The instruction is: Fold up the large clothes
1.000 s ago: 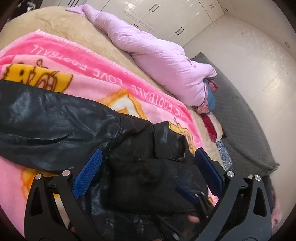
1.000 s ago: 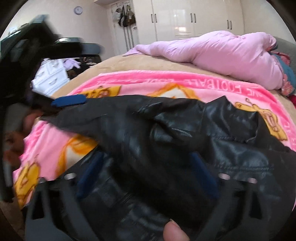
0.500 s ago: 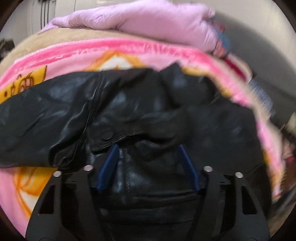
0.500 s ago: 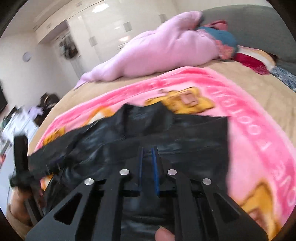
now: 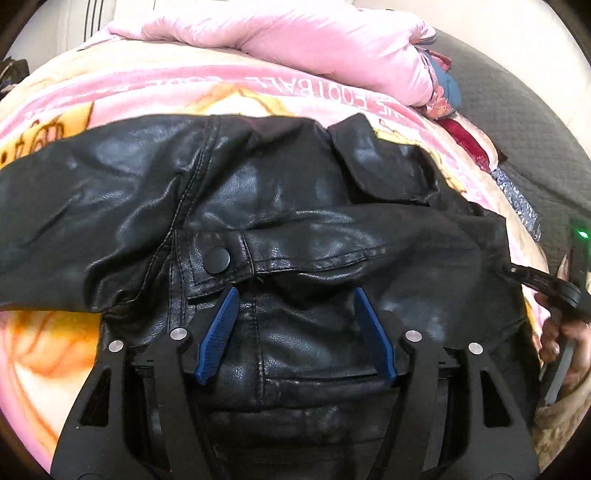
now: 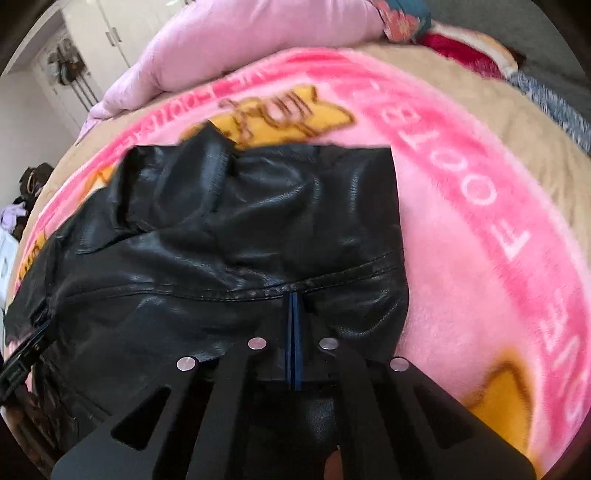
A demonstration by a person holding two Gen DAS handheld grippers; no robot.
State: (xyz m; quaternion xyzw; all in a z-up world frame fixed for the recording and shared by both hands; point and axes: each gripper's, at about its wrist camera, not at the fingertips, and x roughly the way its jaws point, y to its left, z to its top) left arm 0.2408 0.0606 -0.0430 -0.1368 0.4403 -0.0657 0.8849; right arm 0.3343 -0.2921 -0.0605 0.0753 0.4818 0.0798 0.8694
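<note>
A black leather jacket (image 5: 280, 206) lies spread on a pink blanket (image 5: 44, 332), one sleeve stretched to the left. My left gripper (image 5: 295, 295) is open, its blue pads either side of the jacket's front below a snap flap, holding nothing. In the right wrist view the jacket (image 6: 229, 236) is bunched with a stitched hem edge near me. My right gripper (image 6: 294, 297) is shut on that hem edge of the jacket. The right gripper also shows at the right edge of the left wrist view (image 5: 509, 271), pinching the jacket's right side.
A pale pink quilt (image 5: 314, 40) lies rolled along the far side of the bed. Folded colourful fabrics (image 5: 469, 144) and a grey headboard (image 5: 517, 103) are at the right. White wardrobes (image 6: 99, 33) stand behind.
My right gripper has shut on the jacket's hem and moved to its right side. My left gripper has swung round over the jacket's middle and stays open.
</note>
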